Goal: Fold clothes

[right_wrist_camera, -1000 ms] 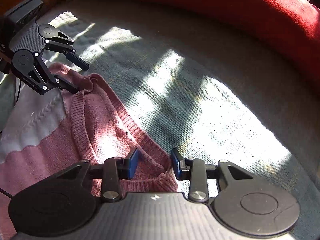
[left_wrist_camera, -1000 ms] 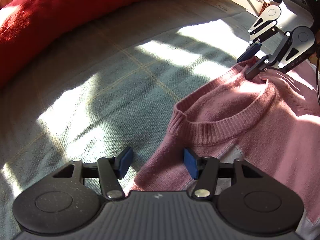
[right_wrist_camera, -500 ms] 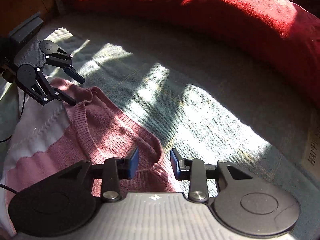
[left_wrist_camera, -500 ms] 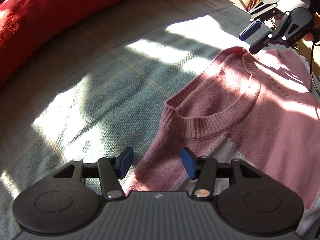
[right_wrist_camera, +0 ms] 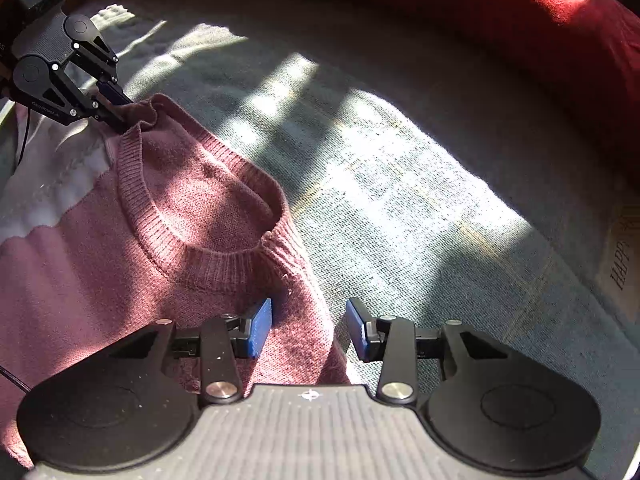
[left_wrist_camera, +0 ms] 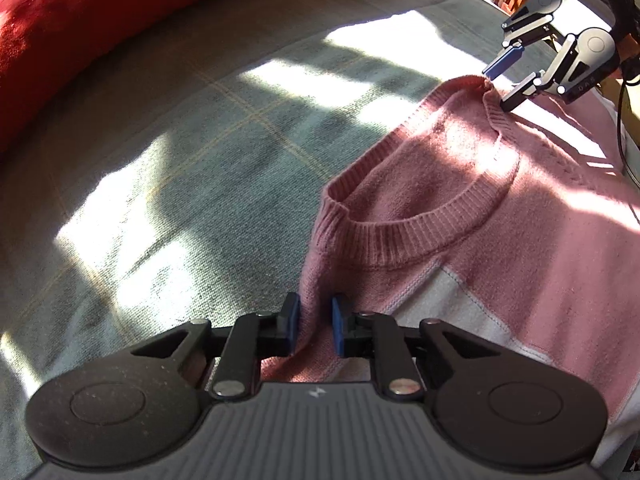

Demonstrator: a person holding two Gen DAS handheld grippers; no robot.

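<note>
Since earlier, left claw (left_wrist_camera: pixel 313 330) has clamped onto the pink sweater (left_wrist_camera: pixel 460 184)'s shoulder; right claw (right_wrist_camera: pixel 309 326) gapes around the other.

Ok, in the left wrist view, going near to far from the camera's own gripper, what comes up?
left gripper closed on the sweater's shoulder fabric → sweater's ribbed neckline → right gripper, open at the far shoulder → grey plaid blanket → red cushion at the back.

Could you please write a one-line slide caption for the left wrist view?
Left gripper shut on the shoulder of a pink sweater lying on a grey-green blanket, right gripper open at the far shoulder.
</note>
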